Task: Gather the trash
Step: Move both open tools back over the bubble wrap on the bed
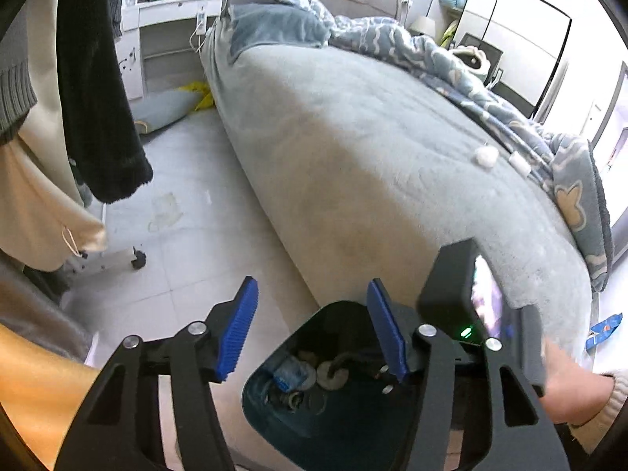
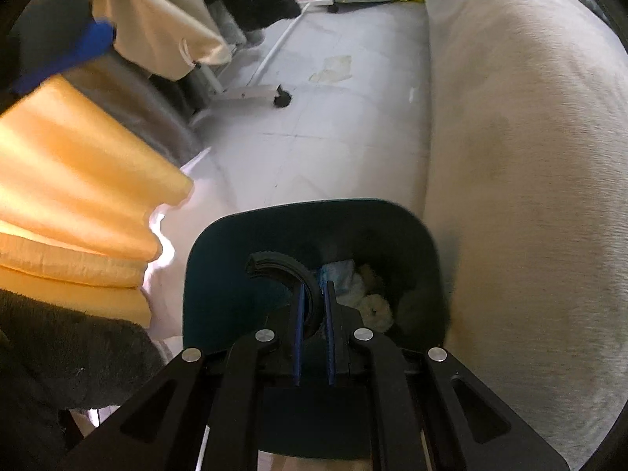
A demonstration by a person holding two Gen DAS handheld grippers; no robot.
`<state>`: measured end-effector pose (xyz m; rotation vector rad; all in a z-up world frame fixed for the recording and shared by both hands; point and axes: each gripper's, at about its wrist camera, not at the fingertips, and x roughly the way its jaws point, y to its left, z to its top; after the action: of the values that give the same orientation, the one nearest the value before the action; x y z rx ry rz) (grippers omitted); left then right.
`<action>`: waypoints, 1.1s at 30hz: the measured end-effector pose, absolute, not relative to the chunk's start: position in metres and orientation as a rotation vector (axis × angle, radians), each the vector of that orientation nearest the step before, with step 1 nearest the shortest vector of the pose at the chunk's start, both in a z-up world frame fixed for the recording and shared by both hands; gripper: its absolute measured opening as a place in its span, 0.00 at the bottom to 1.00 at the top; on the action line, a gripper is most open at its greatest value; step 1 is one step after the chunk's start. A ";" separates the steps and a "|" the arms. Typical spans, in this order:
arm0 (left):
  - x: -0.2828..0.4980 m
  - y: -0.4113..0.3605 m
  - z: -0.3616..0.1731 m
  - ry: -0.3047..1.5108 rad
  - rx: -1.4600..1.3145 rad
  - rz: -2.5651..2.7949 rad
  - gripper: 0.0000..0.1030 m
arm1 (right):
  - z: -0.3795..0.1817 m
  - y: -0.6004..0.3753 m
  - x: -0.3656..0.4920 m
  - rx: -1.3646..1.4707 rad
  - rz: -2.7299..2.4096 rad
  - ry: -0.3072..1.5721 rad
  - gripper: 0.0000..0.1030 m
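Right gripper (image 2: 312, 325) low over the dark teal trash bin (image 2: 416, 231), blue pads pinched on a black ribbed curved strip (image 2: 282, 265), something like a rubber seal or hose offcut, arching up and left of the pads. Looks light and springy, grippy along the ribs; clamped near one end, so the free end likely to swing once let go. Bin standing on the pale tiled floor (image 2: 314, 149), tight against the near side of the bed (image 2: 530, 157), already holding crumpled tissue and a blue wrapper (hard to make out more in the shadow). Left gripper (image 1: 312, 327) spread about halfway, nothing between the pads, angled over the bin's left rim. More trash waiting: a white tissue ball (image 1: 486, 155) far out on the grey bedspread beside the rumpled patterned quilt (image 1: 431, 51), soft and near weightless, best pinched across the middle; a blue wrapper (image 1: 606, 331) low at the right by the bed's edge, thin and slippery, better caught at a crease. Open floor to the left, but hanging clothes (image 1: 98, 98) and a castor-footed rack (image 1: 137, 262) crowding that side. Orange fabric (image 2: 78, 196) close by the bin's left, so best dropping straight down.
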<state>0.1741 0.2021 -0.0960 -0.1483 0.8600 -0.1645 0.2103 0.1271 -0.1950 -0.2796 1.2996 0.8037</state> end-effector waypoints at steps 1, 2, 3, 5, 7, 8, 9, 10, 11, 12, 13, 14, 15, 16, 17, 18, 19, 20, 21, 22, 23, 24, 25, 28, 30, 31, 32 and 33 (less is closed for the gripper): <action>0.174 0.203 -0.094 0.848 -0.149 -0.165 0.54 | -0.196 0.130 0.209 -0.281 0.809 1.304 0.10; 0.174 0.206 -0.094 0.841 -0.151 -0.163 0.53 | -0.197 0.131 0.209 -0.281 0.812 1.307 0.10; 0.173 0.209 -0.093 0.833 -0.161 -0.160 0.52 | -0.198 0.133 0.209 -0.283 0.814 1.309 0.10; 0.172 0.213 -0.088 0.816 -0.187 -0.158 0.51 | -0.200 0.135 0.208 -0.288 0.816 1.317 0.10; 0.173 0.216 -0.083 0.799 -0.203 -0.153 0.51 | -0.203 0.135 0.208 -0.289 0.814 1.329 0.10; 0.173 0.216 -0.080 0.793 -0.203 -0.149 0.51 | -0.204 0.134 0.208 -0.289 0.813 1.335 0.10; 0.173 0.216 -0.078 0.790 -0.201 -0.145 0.51 | -0.205 0.134 0.209 -0.288 0.813 1.339 0.11; 0.174 0.217 -0.075 0.785 -0.204 -0.142 0.51 | -0.204 0.133 0.209 -0.286 0.813 1.341 0.13; 0.175 0.217 -0.073 0.779 -0.211 -0.142 0.51 | -0.203 0.132 0.208 -0.284 0.814 1.342 0.15; 0.176 0.217 -0.072 0.774 -0.217 -0.142 0.51 | -0.203 0.133 0.208 -0.281 0.816 1.342 0.25; 0.176 0.218 -0.070 0.769 -0.218 -0.143 0.51 | -0.200 0.131 0.207 -0.276 0.820 1.343 0.45; 0.176 0.216 -0.067 0.761 -0.215 -0.143 0.51 | -0.198 0.130 0.207 -0.271 0.822 1.339 0.52; 0.176 0.215 -0.066 0.755 -0.209 -0.141 0.51 | -0.195 0.130 0.206 -0.267 0.828 1.329 0.56; 0.177 0.212 -0.063 0.749 -0.195 -0.138 0.51 | -0.191 0.130 0.206 -0.267 0.837 1.320 0.56; 0.177 0.210 -0.062 0.748 -0.186 -0.137 0.51 | -0.187 0.130 0.205 -0.269 0.845 1.310 0.56; 0.178 0.208 -0.061 0.744 -0.180 -0.131 0.52 | -0.183 0.130 0.204 -0.269 0.853 1.299 0.56; 0.179 0.208 -0.059 0.741 -0.181 -0.128 0.53 | -0.180 0.130 0.204 -0.266 0.858 1.292 0.56; 0.180 0.208 -0.057 0.735 -0.185 -0.128 0.54 | -0.176 0.129 0.204 -0.261 0.862 1.285 0.56; 0.180 0.207 -0.055 0.729 -0.187 -0.127 0.54 | -0.171 0.127 0.205 -0.253 0.865 1.271 0.56; 0.181 0.205 -0.052 0.721 -0.190 -0.124 0.54 | -0.167 0.125 0.206 -0.249 0.865 1.261 0.56; 0.183 0.203 -0.049 0.714 -0.195 -0.122 0.54 | -0.164 0.123 0.207 -0.244 0.864 1.250 0.56; 0.184 0.201 -0.046 0.709 -0.199 -0.123 0.54 | -0.159 0.120 0.209 -0.236 0.860 1.232 0.56; 0.185 0.199 -0.045 0.706 -0.200 -0.123 0.54 | -0.153 0.115 0.210 -0.229 0.852 1.209 0.56; 0.189 0.188 -0.040 0.703 -0.200 -0.128 0.55 | -0.136 0.097 0.216 -0.194 0.829 1.142 0.59; 0.193 0.177 -0.036 0.696 -0.199 -0.134 0.55 | -0.125 0.083 0.222 -0.172 0.804 1.098 0.60; 0.195 0.172 -0.034 0.693 -0.197 -0.140 0.55 | -0.119 0.075 0.225 -0.162 0.786 1.073 0.60; 0.196 0.169 -0.032 0.691 -0.195 -0.145 0.55 | -0.116 0.069 0.227 -0.156 0.771 1.055 0.60; 0.198 0.162 -0.030 0.683 -0.186 -0.150 0.56 | -0.111 0.061 0.230 -0.150 0.752 1.033 0.60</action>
<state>0.1977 0.1616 -0.0298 -0.1863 0.6829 -0.1502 0.2300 0.0608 -0.1108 -0.1502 1.0326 0.7518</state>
